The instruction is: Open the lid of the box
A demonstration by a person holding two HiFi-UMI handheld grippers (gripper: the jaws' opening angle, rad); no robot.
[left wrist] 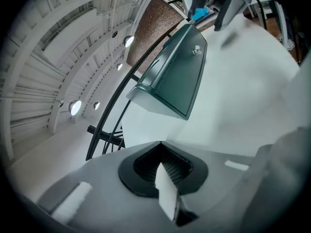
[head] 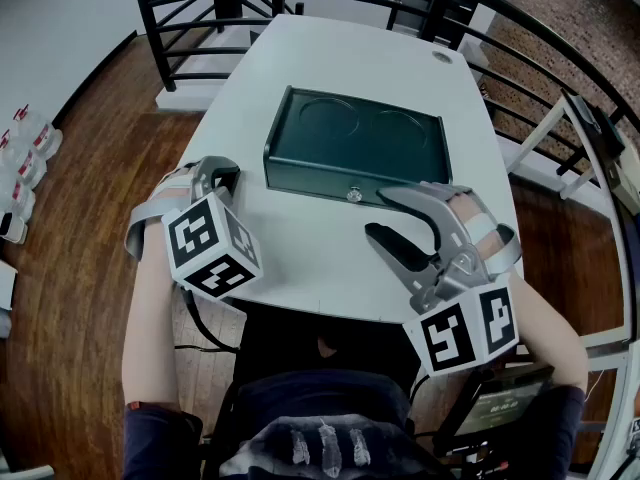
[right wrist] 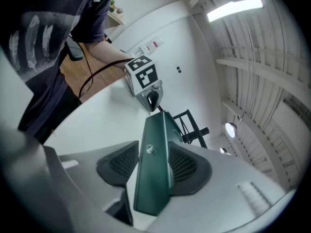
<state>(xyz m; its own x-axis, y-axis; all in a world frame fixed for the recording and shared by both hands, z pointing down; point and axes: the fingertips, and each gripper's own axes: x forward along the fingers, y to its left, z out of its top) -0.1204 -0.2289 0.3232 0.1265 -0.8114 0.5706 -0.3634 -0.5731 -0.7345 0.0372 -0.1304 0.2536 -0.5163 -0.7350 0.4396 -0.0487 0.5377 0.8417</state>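
Note:
A dark green box (head: 352, 143) lies on the white table (head: 300, 258), lid down, with a small metal knob (head: 354, 195) on its front face. My right gripper (head: 378, 215) stands open just in front of that face, right of the knob. In the right gripper view the box (right wrist: 154, 178) and its knob (right wrist: 149, 149) show between the two pads (right wrist: 116, 166), with no pad touching. My left gripper (head: 225, 174) is shut near the box's front left corner, apart from it. The left gripper (left wrist: 160, 144) looks along the table at the box (left wrist: 177, 74).
A black railing (head: 200, 8) runs round the far and right sides of the table. Wooden floor lies to the left, with small bottles (head: 20, 158) by the wall. A round fitting (head: 441, 56) sits at the table's far end. The person's body is at the near edge.

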